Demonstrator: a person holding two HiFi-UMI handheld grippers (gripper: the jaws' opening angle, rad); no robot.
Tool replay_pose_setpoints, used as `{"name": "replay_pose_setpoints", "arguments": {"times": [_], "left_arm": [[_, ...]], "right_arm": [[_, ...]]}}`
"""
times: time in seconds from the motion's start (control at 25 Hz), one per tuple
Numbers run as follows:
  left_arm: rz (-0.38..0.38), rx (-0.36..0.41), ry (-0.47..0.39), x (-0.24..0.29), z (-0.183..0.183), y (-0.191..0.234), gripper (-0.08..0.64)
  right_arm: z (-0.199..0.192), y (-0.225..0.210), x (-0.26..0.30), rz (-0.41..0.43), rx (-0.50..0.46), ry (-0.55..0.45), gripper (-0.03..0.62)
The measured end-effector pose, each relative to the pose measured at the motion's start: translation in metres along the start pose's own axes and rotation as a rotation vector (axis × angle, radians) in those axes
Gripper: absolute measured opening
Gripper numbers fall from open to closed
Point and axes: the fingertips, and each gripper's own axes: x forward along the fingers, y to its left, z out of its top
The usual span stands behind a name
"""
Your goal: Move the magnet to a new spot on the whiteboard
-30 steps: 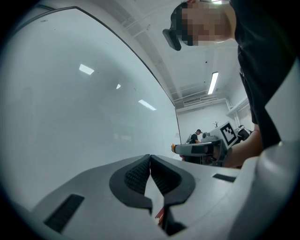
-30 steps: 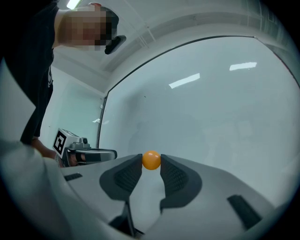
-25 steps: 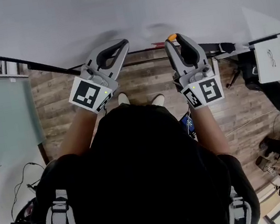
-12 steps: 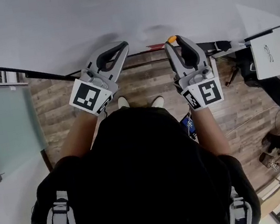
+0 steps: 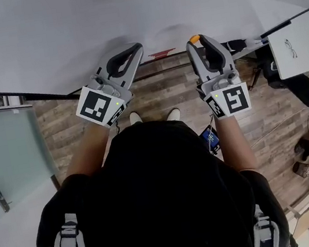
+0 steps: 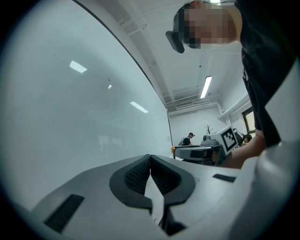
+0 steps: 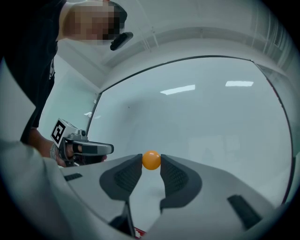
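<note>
Overhead in the head view, the right gripper (image 5: 199, 41) pinches the orange magnet (image 5: 193, 40) at its tips, toward twelve o'clock, close against the whiteboard (image 5: 124, 13). In the left gripper view, the left gripper (image 6: 150, 158) holds its jaws pressed together, gripping nothing. In the right gripper view, the magnet sits clamped between both jaws, with the whiteboard behind it.

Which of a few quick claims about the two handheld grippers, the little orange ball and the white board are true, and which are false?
The right gripper pinches an orange magnet at its jaw tips. True.
The left gripper holds a marker. False: its jaws are shut on nothing.
Both grippers face the whiteboard. True.
The floor is carpeted. False: it is wood planks.
</note>
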Motion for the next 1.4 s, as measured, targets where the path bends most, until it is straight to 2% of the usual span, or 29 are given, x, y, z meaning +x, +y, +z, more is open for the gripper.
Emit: {"name": "replay_pose_setpoints", "arguments": {"times": [0.32,0.52,0.72,0.84,1.4], "left_arm": [[-0.035,0.013,-0.02,0.064,0.011,-0.041,0.005],[-0.036,0.018,-0.031,0.081,0.013,-0.055,0.005],[-0.031,0.02,-0.033,0.133,0.015,-0.089,0.005],[-0.04,0.023,-0.027,0.147,0.014,-0.103,0.005],[-0.079,0.032,-0.028,0.209,0.008,-0.124,0.005]], "right_arm": [[0.011,-0.065,-0.033,-0.064,-0.007,-0.035,0.12],[0.012,-0.075,-0.042,-0.057,-0.018,-0.043,0.12],[0.009,-0.121,-0.066,-0.041,-0.012,-0.049,0.12],[0.009,-0.133,-0.073,-0.041,-0.011,-0.053,0.12],[0.0,-0.187,-0.069,-0.099,-0.022,-0.056,0.12]]}}
